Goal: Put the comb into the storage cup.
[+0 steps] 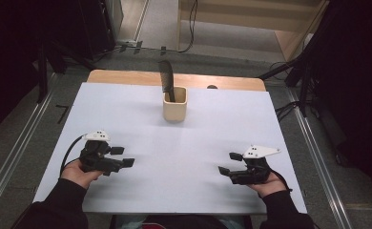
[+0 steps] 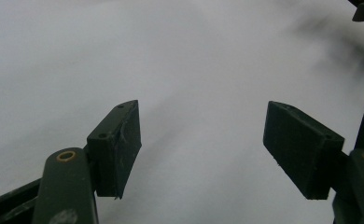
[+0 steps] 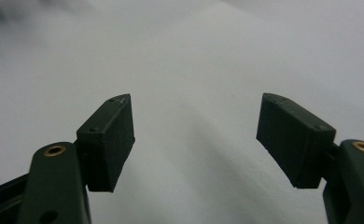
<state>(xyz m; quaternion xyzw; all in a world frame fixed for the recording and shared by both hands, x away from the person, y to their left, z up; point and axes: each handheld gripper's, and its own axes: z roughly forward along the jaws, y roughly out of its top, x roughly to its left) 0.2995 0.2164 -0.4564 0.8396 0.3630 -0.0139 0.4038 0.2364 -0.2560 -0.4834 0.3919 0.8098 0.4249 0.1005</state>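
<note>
1. Left gripper (image 1: 122,156): jaws spread wide, nothing between them. In the left gripper view the two black pads (image 2: 119,144) stand far apart over bare white surface.
2. Right gripper (image 1: 230,162): jaws also wide apart, nothing gripped. The right gripper view has both pads (image 3: 108,140) with blank white sheet between them.
3. Both grippers lie low near the front edge of the white sheet (image 1: 141,124), left one at the left side, right one at the right side, tips pointing inward toward each other, well apart.
4. Each is held in a hand, left hand (image 1: 81,174), right hand (image 1: 269,183), dark sleeves coming in from the bottom edge. A grey plate sits on top of each gripper, and a black cable loops off the left one.
5. Beige cup (image 1: 175,103): upright at the far middle of the sheet, well away from both grippers.
6. Black comb (image 1: 166,78): stands in the cup, top leaning slightly left, sticking out well above the rim.
7. Wooden table edge (image 1: 127,76) shows behind the sheet.
</note>
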